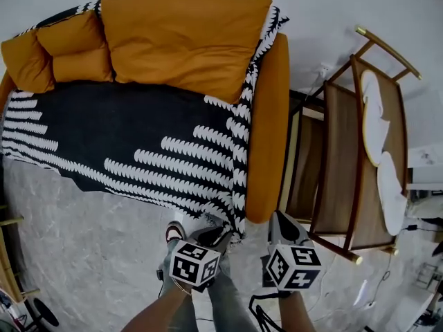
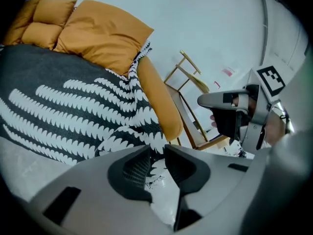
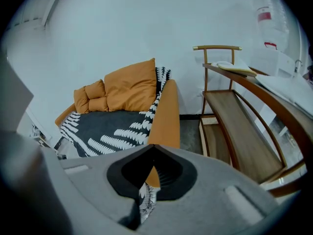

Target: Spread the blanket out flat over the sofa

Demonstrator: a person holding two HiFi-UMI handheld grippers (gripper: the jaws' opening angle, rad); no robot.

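Covering the sofa (image 1: 270, 116) seat, the blanket (image 1: 124, 144) is laid flat, one corner hung over the front edge. The left gripper (image 2: 156, 149) is held released near that corner, nothing pinched. The right gripper (image 3: 152, 145) is clenched, empty.

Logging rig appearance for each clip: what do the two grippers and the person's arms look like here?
The left gripper and right gripper have matte grey bodies with black ribbed pads. Each carries a white cube with black square markers: left cube, right cube. A black cable trails below the right one. No sleeves show on the forearms.
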